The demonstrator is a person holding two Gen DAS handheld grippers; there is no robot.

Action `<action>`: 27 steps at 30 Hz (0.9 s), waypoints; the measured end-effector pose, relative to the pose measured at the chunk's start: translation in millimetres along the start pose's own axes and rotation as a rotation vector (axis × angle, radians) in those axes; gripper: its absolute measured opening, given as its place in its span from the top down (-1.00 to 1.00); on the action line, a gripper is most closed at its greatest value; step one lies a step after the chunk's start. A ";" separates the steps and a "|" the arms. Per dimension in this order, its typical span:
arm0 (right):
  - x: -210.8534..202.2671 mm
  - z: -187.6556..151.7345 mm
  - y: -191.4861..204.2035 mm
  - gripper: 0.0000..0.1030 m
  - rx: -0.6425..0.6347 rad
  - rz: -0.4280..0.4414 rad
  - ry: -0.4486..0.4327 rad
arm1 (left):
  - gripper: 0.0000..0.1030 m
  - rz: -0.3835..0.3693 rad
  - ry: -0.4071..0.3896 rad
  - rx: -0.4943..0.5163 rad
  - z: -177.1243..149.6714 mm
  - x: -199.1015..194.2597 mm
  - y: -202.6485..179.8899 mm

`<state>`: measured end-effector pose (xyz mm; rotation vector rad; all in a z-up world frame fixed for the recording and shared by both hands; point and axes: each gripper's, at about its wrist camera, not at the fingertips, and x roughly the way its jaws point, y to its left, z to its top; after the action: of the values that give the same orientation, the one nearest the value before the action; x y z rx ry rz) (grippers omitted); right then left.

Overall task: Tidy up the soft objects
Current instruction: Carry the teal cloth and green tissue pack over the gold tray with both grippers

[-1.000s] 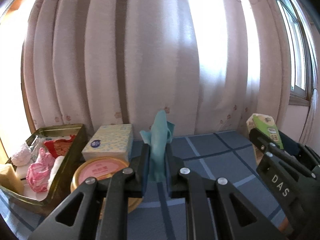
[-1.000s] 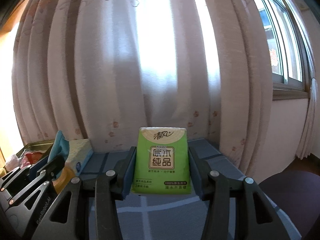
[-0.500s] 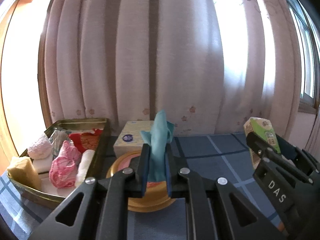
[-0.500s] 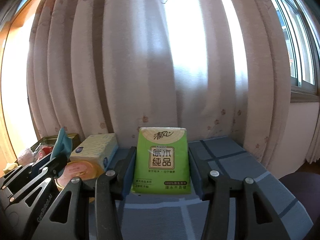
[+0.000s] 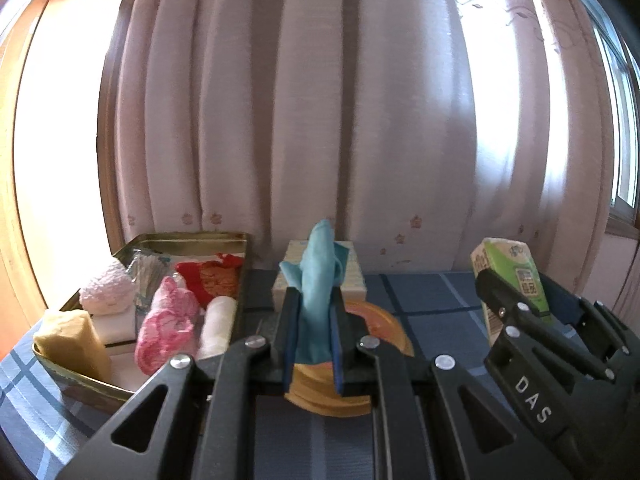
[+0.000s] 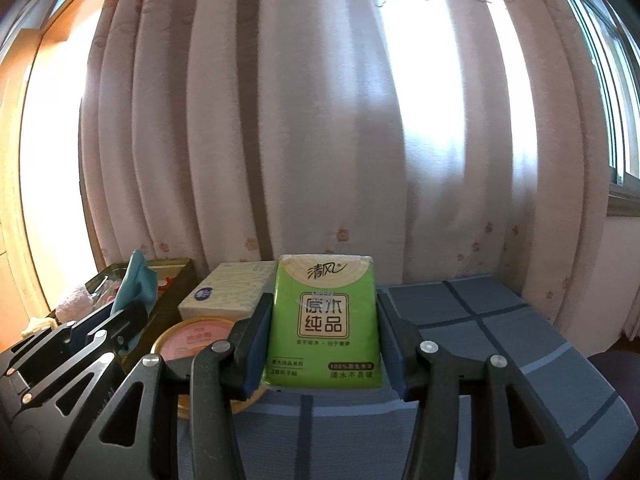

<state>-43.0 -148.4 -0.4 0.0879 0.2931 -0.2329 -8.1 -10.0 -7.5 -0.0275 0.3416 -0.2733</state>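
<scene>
My left gripper [image 5: 313, 320] is shut on a folded teal cloth [image 5: 318, 280] that stands up between its pads, above the blue checked table. To its left sits a gold metal tray [image 5: 192, 238] holding a pink knit piece [image 5: 166, 322], a red pouch [image 5: 210, 278], a white roll [image 5: 218, 326], a yellow sponge [image 5: 70, 340] and other soft things. My right gripper [image 6: 322, 330] is shut on a green tissue pack [image 6: 323, 316], held upright. The same pack [image 5: 516, 284] shows at the right of the left wrist view.
A pale tissue box [image 6: 226, 294] and a round gold tin with a pink lid [image 6: 192, 338] lie on the table between the grippers and the curtain [image 5: 320, 100]. The table's blue checked cover [image 6: 472, 320] stretches to the right. A window [image 6: 608, 80] is at the far right.
Both grippers have moved leftward along the table with their loads. The tray has come further into the left wrist view, and the tissue box and tin now show in the right wrist view.
</scene>
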 end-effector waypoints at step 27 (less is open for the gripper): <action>14.2 -2.0 88.8 -0.01 -0.078 0.138 0.011 | 0.76 0.116 0.006 -0.072 -1.4 -7.8 80.9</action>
<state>-9.0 -65.2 -1.9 0.0325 0.3050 -0.0843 5.4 70.0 -12.1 -0.0778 0.3581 -0.1464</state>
